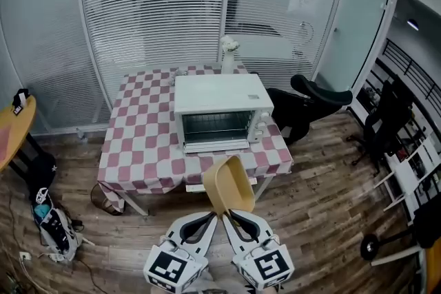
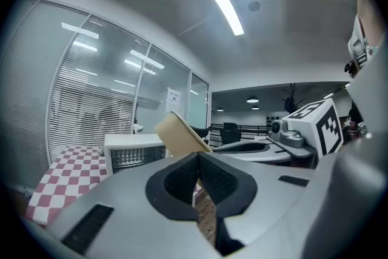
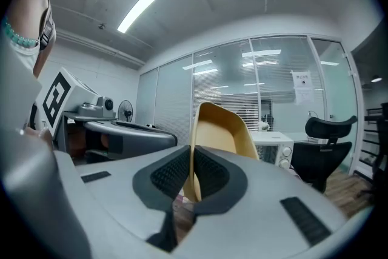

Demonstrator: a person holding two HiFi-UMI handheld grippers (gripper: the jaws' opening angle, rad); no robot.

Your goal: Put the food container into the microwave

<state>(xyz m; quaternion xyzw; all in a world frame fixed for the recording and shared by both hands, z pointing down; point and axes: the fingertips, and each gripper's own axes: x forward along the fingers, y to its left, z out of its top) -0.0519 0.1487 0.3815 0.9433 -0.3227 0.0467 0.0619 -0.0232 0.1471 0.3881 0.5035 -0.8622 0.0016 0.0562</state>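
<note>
The tan food container is held in the air well short of the checked table, its lower edge pinched by the left gripper and the right gripper, and a firm clamp is judged necessary until the microwave, whose door looks shut, is opened.

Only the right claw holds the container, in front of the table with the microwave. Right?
Not quite. Both claws hold it: the left gripper view shows the left claw shut on the container, as the right claw is. The rest stands: it is in front of the table with the microwave.
</note>
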